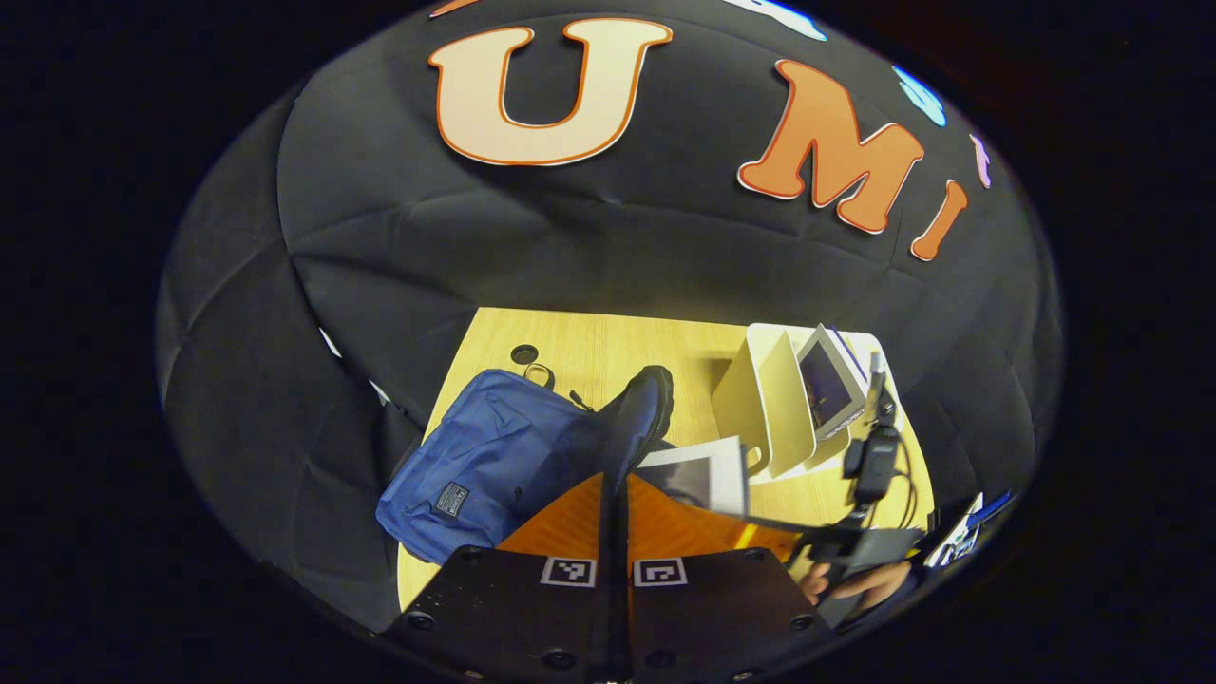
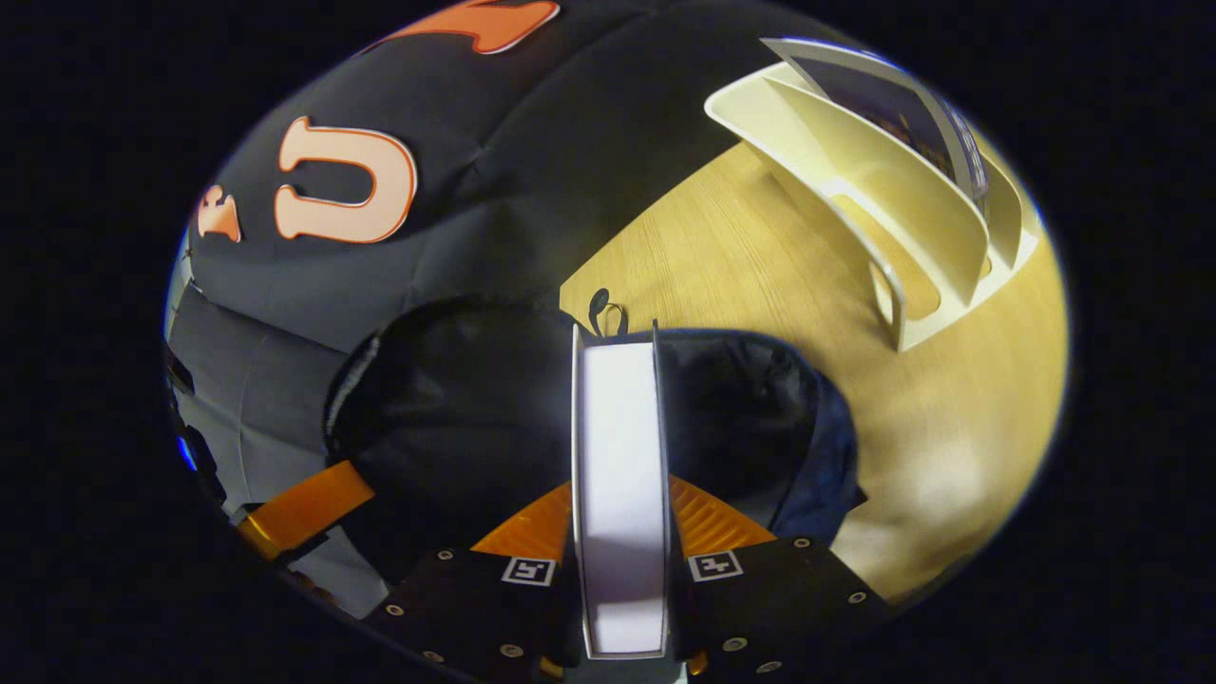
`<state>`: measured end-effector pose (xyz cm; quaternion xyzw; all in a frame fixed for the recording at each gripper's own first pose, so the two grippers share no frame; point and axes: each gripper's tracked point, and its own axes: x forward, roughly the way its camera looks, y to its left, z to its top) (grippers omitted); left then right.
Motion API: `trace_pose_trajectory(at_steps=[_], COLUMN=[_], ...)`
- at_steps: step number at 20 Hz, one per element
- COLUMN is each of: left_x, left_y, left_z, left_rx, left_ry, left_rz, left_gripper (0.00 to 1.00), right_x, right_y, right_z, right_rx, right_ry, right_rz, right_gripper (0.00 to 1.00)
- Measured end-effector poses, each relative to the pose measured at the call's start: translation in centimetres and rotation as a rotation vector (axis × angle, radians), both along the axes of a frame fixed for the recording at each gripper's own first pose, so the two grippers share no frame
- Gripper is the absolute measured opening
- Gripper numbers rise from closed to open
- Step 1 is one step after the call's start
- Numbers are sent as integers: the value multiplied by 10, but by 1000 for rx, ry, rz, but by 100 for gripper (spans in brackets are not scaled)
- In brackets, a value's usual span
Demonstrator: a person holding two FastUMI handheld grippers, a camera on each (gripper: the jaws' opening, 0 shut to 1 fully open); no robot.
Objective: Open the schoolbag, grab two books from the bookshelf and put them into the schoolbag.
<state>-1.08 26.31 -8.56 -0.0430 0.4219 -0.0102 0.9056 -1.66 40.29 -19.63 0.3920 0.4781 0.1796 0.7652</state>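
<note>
The blue schoolbag (image 1: 484,456) lies on the left of the wooden table (image 1: 608,347). My left gripper (image 1: 616,480) is shut on the bag's top flap (image 1: 646,408) and holds it up, so the mouth gapes. In the right gripper view the dark inside of the bag (image 2: 456,408) lies straight ahead. My right gripper (image 2: 619,489) is shut on a book (image 2: 617,456) seen edge-on, its far end over the opening. The same book (image 1: 703,475) hangs beside the flap in the left gripper view. The white bookshelf (image 1: 765,404) holds another book (image 1: 829,385).
The bookshelf (image 2: 902,218) stands on the table's right part, with bare wood (image 2: 760,275) between it and the bag. A black cable and a small device (image 1: 874,456) hang by the shelf. A hand (image 1: 855,579) holds the right gripper. A round hole (image 1: 523,354) sits near the table's far edge.
</note>
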Motion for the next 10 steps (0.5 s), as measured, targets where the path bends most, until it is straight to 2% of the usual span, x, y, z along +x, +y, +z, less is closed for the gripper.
trace_pose_trajectory(at_steps=[6,10], left_x=[-2,-4], left_y=[-21,-26], left_z=[-7,-10], left_rx=[-35,-45], left_ry=[18,23], left_rz=[-49,-64], left_gripper=[0,0], right_x=[19,26], right_y=[34,54], right_z=[-27,-47], right_rx=[108,125], right_ry=[23,27], right_rz=[-78,-84], right_gripper=[36,36])
